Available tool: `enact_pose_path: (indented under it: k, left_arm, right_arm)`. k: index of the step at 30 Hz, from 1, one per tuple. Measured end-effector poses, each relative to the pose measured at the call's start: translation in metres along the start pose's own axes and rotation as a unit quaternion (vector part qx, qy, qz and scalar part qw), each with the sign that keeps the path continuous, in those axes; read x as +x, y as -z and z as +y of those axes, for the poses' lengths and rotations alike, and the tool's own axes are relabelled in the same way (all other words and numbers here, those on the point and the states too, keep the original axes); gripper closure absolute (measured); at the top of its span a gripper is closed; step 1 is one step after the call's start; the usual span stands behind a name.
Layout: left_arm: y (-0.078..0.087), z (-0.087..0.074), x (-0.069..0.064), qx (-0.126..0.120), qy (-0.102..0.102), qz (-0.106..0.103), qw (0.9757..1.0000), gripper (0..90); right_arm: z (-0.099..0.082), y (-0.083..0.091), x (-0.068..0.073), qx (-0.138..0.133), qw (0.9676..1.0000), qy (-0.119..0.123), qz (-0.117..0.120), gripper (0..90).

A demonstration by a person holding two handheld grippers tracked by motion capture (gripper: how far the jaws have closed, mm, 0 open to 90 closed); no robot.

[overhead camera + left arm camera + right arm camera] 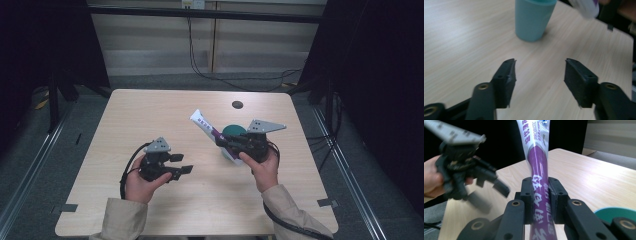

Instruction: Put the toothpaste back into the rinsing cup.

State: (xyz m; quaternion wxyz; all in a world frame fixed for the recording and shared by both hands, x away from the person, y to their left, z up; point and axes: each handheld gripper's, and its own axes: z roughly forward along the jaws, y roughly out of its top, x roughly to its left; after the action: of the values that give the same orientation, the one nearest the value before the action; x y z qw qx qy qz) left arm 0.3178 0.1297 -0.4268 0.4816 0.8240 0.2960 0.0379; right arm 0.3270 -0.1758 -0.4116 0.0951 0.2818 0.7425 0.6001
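Toothpaste tube (537, 160), white at one end and purple along its body, is clamped between the fingers (527, 195) of the right gripper (226, 142), which holds it raised off the wooden surface (150, 115) at a slant, its white flat end pointing up and away toward the far left in the high view. A teal cup (233, 131) stands upright on the surface just behind and beside that gripper, and the lower end of the tube hangs close by its rim; whether the tube touches the cup I cannot tell. The left gripper (186, 164) hovers nearer the person, well apart from the tube, its fingers (505, 77) standing about halfway apart with nothing between them; in the left gripper view they point toward the cup (534, 18) across bare wood. Judging by this, the pick-up is done: the tube is secured and lifted. What looks left is to bring it over the cup's mouth, lower it in, and let go, with the free hand perhaps steadying the cup.
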Motion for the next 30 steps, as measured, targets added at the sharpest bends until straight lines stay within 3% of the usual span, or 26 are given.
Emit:
enact_pose_path:
  k: [9,11,14,16,20,24,30]
  left_arm:
    - [-0.005,0.04,-0.004,-0.028,0.011,-0.002,0.9995,38.1]
    - [-0.01,0.046,-0.004,-0.036,0.029,-0.01,0.9989,37.0]
    - [-0.014,0.051,-0.004,-0.049,0.038,-0.003,0.9981,37.9]
    - [-0.016,0.053,-0.003,-0.062,0.054,-0.016,0.9965,36.9]
    - [-0.017,0.056,-0.006,-0.082,0.056,-0.036,0.9944,39.4]
    - [-0.016,0.062,-0.011,-0.084,0.056,-0.024,0.9946,43.9]
    - [-0.013,0.061,-0.007,-0.091,0.092,-0.039,0.9908,49.5]
  right_arm:
    - [-0.01,0.005,0.0,-0.002,1.0,0.0,0.006,76.1]
    - [-0.012,0.005,0.0,-0.004,0.9999,-0.001,0.013,76.1]
    - [-0.013,0.004,0.003,-0.003,0.9998,0.003,0.019,76.1]
    - [-0.013,0.003,0.005,0.0,0.9998,0.006,0.021,76.0]
    - [-0.015,0.001,0.006,0.004,0.9997,0.007,0.022,76.0]
    - [-0.015,-0.002,0.007,0.005,0.9996,0.009,0.025,76.0]
    - [-0.014,-0.004,0.008,0.004,0.9995,0.009,0.029,76.0]
